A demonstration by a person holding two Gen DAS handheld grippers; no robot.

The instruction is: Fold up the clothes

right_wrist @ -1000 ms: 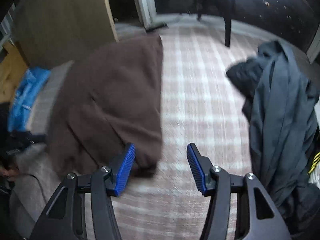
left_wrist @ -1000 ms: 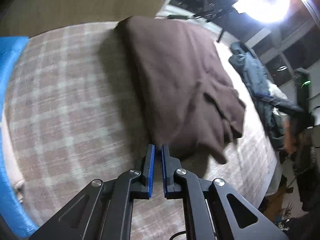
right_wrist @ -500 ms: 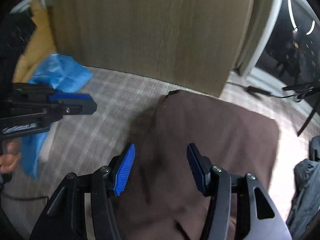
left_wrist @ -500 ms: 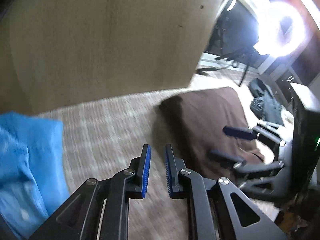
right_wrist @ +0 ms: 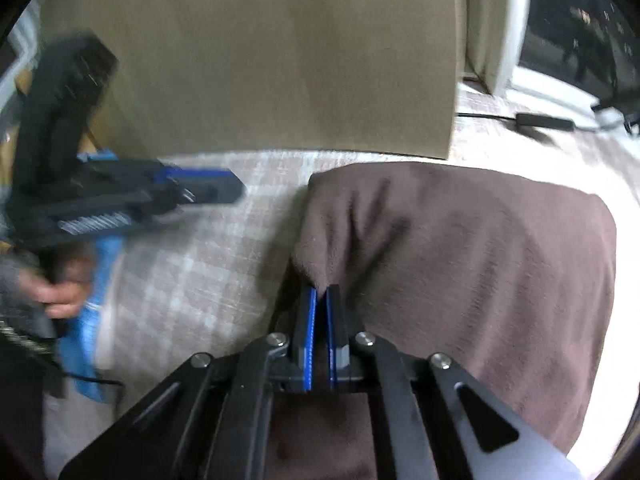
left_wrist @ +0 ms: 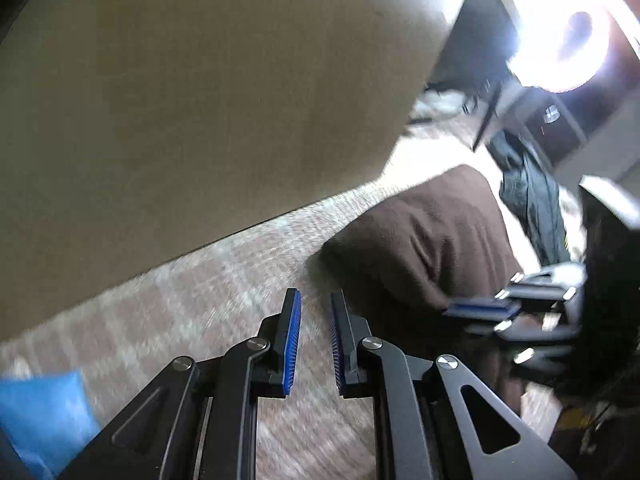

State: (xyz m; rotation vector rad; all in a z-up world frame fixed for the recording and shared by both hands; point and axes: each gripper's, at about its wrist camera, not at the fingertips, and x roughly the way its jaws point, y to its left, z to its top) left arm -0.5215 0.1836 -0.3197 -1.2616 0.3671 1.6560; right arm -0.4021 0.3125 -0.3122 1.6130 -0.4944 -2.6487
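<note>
Far left in the right wrist view, a hand gripping the handle of the left gripper, blurred with motion, above a blue cloth lying on the plaid bed cover. Behind, a tall tan wooden board standing upright along the far edge of the bed. Just right of centre, the right gripper with jaws closed to a sliver, pinching the near left corner of the folded brown garment and lifting it into a small peak. Garment spread flat across the right half of the bed cover, its far edge close to the foot of the board. From the left wrist view, the blue cloth at lower left, the plaid bed cover in the middle, then the left gripper held above the cover with jaws narrowly parted and nothing between them. Further right, the brown garment, the right gripper at its near edge, a dark grey heap of clothes beyond, and a bright ring light at upper right.
</note>
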